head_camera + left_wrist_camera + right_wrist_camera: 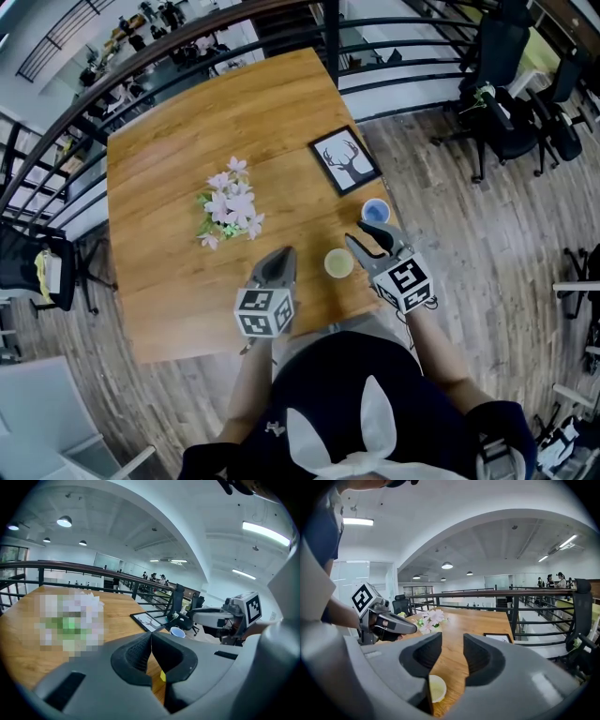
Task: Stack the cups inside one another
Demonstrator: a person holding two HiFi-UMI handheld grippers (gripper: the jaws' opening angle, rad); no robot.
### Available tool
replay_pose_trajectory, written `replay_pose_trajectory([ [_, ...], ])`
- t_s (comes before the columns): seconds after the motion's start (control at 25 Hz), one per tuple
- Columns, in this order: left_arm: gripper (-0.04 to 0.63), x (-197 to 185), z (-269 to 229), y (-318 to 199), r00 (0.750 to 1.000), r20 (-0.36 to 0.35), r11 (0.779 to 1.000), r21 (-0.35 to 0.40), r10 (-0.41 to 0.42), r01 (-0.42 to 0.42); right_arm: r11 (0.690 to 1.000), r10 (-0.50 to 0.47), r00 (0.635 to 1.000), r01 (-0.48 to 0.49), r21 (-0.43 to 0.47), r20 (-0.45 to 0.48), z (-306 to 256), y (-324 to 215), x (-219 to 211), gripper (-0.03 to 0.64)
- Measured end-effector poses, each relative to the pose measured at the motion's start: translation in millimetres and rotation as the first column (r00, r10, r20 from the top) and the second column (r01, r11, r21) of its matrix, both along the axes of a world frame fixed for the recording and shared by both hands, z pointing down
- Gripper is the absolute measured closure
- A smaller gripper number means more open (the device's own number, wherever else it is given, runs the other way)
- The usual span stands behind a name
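Two cups stand upright and apart near the front right of the wooden table point(178, 141). One is a pale yellow cup point(338, 263), the other a blue cup point(376, 212) a little farther back. My right gripper point(368, 239) hovers between them, open, with nothing between its pads. In the right gripper view the yellow cup point(436, 687) shows low, under the left jaw of the right gripper point(452, 653). My left gripper point(279, 259) is shut and empty, to the left of the yellow cup. The left gripper view shows the left gripper point(151, 645), the blue cup point(177, 632) and the right gripper point(206, 617).
A bunch of pale pink flowers point(230, 202) lies mid-table. A black-framed deer picture point(345, 161) lies behind the blue cup. The table's right edge runs close to both cups. A black railing point(394, 37) and office chairs point(506, 84) stand beyond the table.
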State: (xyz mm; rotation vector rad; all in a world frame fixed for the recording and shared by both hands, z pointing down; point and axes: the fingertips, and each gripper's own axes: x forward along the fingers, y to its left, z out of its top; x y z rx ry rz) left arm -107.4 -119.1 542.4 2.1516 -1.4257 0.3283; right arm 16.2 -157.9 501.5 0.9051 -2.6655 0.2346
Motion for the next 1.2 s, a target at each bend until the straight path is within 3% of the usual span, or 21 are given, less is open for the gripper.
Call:
replay_pose_trajectory([
  [0.2,0.575,-9.5,2.6,2.7,1.000,-0.005,1.000,-0.008,-0.026,0.026,0.997,-0.074,0.997,0.074,-0.007,-0.007,5.6,14.8,-18.7,0.341],
  [0.4,0.575,-13.0,4.3,6.0,0.999,-0.006,0.999,-0.013,-0.035,0.035,0.992,-0.128,0.992,0.128,-0.015,-0.021,11.0,25.1,-30.6,0.273],
  [1.2,0.575,-16.6,8.7,18.2,0.999,0.000,0.998,-0.028,-0.049,0.049,0.969,-0.203,0.971,0.181,-0.168,-0.127,86.9,56.5,-38.1,0.255],
])
